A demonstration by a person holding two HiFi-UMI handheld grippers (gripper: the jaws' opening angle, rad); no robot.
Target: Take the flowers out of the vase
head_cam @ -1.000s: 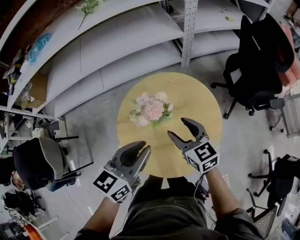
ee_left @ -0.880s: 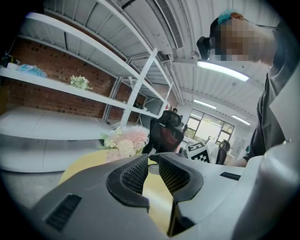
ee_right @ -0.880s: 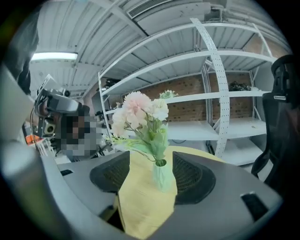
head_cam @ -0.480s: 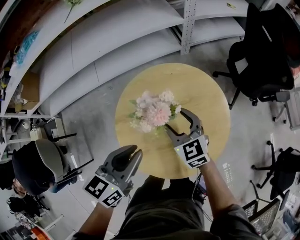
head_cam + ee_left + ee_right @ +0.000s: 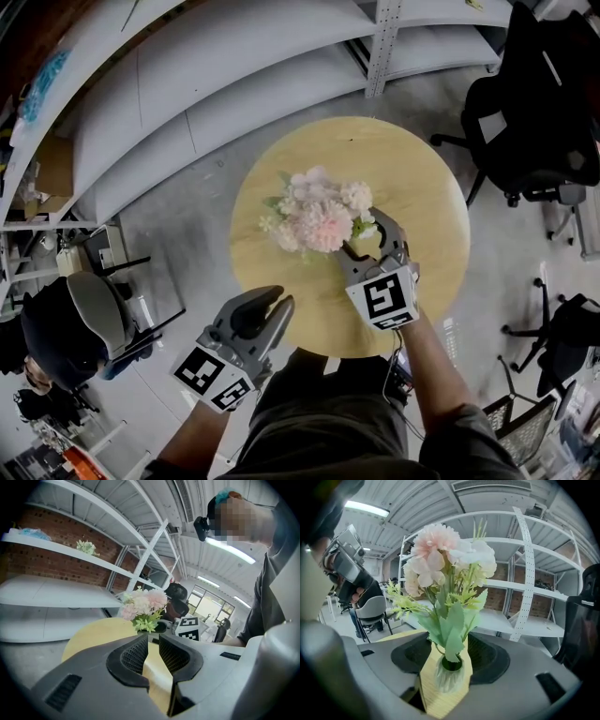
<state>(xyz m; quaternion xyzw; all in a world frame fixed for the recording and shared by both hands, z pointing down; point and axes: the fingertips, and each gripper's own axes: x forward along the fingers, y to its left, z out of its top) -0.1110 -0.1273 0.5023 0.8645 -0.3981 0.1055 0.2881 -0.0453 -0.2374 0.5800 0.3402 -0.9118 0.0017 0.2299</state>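
Observation:
A bunch of pink and white flowers [image 5: 319, 208] with green leaves stands in a small ribbed clear vase [image 5: 449, 677] on the round wooden table [image 5: 412, 178]. My right gripper [image 5: 372, 236] is open, one jaw on each side of the vase [image 5: 449, 641], with a thin strip of table showing on both sides. The blooms [image 5: 445, 559] rise above the jaws. In the head view the flowers hide the vase. My left gripper [image 5: 265, 305] hovers at the table's near left edge, narrowly open and empty [image 5: 151, 639]. It faces the flowers [image 5: 140, 606].
Long grey shelves [image 5: 187, 84] curve behind the table. A black office chair [image 5: 534, 122] stands to the right and a grey chair [image 5: 84, 328] to the left on the concrete floor. The person's legs are below the table's near edge.
My right gripper has moved forward from the near side of the table to the bouquet, so its jaws now flank the vase. The left gripper has stayed near the table's edge.

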